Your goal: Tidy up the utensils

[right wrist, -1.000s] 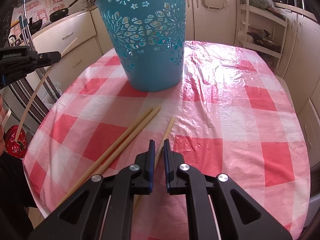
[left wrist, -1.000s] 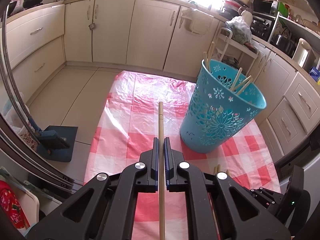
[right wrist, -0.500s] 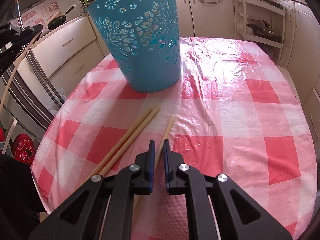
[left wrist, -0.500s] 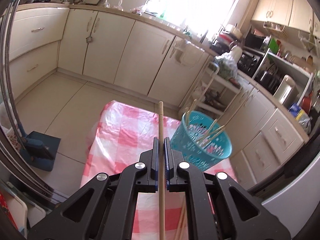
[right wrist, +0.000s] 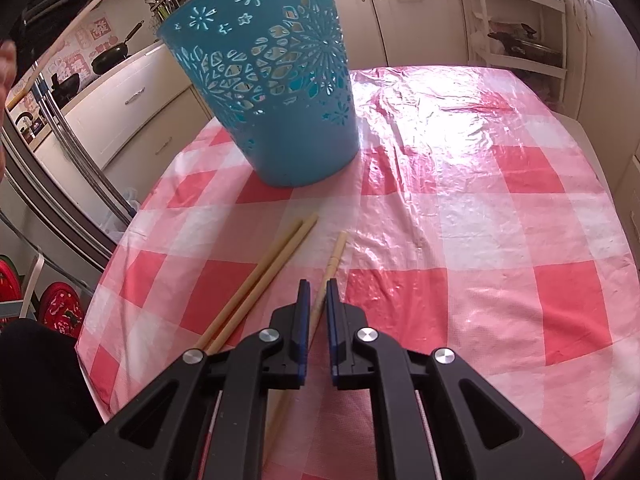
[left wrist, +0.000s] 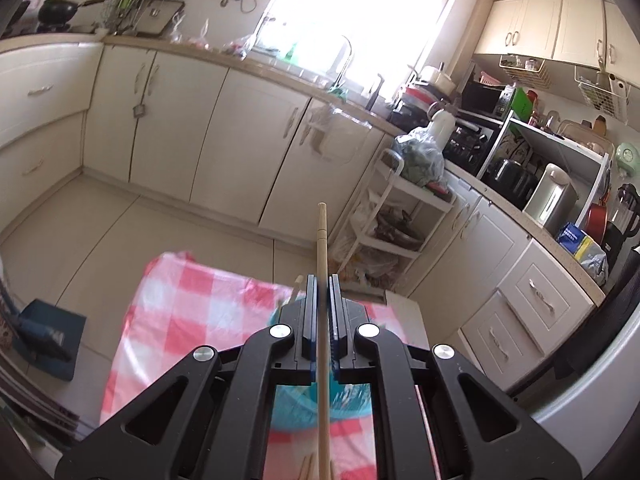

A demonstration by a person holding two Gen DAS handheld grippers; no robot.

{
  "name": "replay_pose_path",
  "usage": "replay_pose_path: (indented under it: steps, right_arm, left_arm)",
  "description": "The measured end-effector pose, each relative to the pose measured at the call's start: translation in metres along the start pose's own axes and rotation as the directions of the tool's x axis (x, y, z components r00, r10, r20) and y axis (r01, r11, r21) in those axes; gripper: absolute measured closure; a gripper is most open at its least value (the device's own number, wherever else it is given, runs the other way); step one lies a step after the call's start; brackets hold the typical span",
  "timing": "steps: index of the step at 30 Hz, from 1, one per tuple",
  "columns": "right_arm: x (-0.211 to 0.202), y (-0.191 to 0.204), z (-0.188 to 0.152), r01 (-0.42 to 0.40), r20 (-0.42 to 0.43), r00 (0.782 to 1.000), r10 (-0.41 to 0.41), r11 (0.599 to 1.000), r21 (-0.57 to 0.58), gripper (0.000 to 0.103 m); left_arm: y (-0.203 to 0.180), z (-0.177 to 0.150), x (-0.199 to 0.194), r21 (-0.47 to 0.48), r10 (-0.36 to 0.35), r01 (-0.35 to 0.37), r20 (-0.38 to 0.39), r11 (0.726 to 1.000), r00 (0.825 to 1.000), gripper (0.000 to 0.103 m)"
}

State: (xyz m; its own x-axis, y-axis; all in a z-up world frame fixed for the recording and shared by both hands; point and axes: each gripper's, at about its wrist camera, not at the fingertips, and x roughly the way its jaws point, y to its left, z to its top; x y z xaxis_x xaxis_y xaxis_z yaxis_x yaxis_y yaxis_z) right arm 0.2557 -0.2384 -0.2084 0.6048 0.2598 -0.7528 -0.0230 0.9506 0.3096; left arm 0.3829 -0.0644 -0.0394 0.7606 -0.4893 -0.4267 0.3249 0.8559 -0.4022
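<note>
My left gripper is shut on a long wooden chopstick and holds it high above the table, over the blue cut-out basket, which is mostly hidden behind the fingers. In the right wrist view the blue basket stands upright on the red-checked tablecloth. My right gripper is low over the cloth with its jaws slightly apart around a single chopstick; I cannot tell if they grip it. A pair of chopsticks lies to its left.
Kitchen cabinets and a white shelf cart stand beyond the table. A fridge is to the left. The held chopstick also shows at the upper left of the right wrist view.
My left gripper has risen and tilted up with its chopstick, moving over the basket. The right gripper has barely moved.
</note>
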Motion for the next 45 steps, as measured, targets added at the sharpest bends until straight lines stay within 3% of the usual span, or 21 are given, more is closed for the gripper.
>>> replay_pose_path:
  steps: [8, 14, 20, 22, 24, 26, 33, 35, 38, 41, 45]
  right_arm:
    - [0.001, 0.003, -0.001, 0.015, 0.009, 1.000, -0.015, 0.999, -0.032, 0.095]
    - [0.003, 0.004, 0.000, 0.020, 0.012, 1.000, -0.019, 0.999, -0.039, 0.095]
    - [0.003, 0.005, 0.000, 0.023, 0.013, 1.000, -0.023, 0.999, -0.041, 0.095]
    - [0.003, 0.005, 0.001, 0.025, 0.014, 1.000, -0.025, 0.999, -0.041, 0.095]
    - [0.003, 0.005, 0.000, 0.026, 0.014, 1.000, -0.025, 0.999, -0.042, 0.095]
    - [0.003, 0.005, 0.000, 0.024, 0.014, 1.000, -0.024, 0.999, -0.040, 0.095]
    - [0.003, 0.009, 0.000, 0.048, 0.020, 0.999, -0.047, 0.997, -0.067, 0.095]
    - [0.003, 0.010, -0.001, 0.055, 0.020, 0.998, -0.054, 0.996, -0.073, 0.096]
    - [-0.001, 0.009, -0.003, 0.063, 0.013, 0.998, -0.062, 0.996, -0.068, 0.098]
    - [-0.007, 0.005, -0.002, 0.033, 0.005, 0.999, -0.033, 0.999, -0.034, 0.098]
    - [-0.026, 0.008, 0.005, -0.042, 0.049, 0.998, 0.043, 0.999, -0.025, 0.098]
  left_arm:
    - [-0.016, 0.019, 0.053, 0.007, 0.081, -0.081, 0.088, 0.997, 0.993, 0.098]
    - [-0.011, 0.000, 0.080, 0.046, 0.147, -0.149, 0.049, 0.988, 0.988, 0.098]
    - [-0.017, -0.019, 0.068, 0.138, 0.173, -0.174, 0.014, 0.975, 0.985, 0.096]
    - [-0.016, -0.020, 0.057, 0.157, 0.187, -0.185, -0.002, 0.970, 0.982, 0.088]
    - [-0.013, -0.021, 0.041, 0.169, 0.204, -0.204, 0.018, 0.964, 0.979, 0.065]
    - [-0.009, -0.021, 0.018, 0.179, 0.224, -0.230, 0.050, 0.957, 0.973, 0.055]
    - [0.034, -0.036, -0.052, 0.123, 0.287, -0.302, 0.125, 0.945, 0.950, 0.031]
    - [0.059, -0.044, -0.054, 0.073, 0.313, -0.320, 0.092, 0.945, 0.945, 0.031]
    - [0.092, -0.047, -0.043, -0.013, 0.343, -0.343, -0.018, 0.939, 0.939, 0.031]
    - [0.101, -0.046, -0.046, -0.014, 0.373, -0.373, -0.004, 0.928, 0.928, 0.031]
    - [0.099, -0.046, -0.048, -0.004, 0.373, -0.373, 0.006, 0.928, 0.928, 0.030]
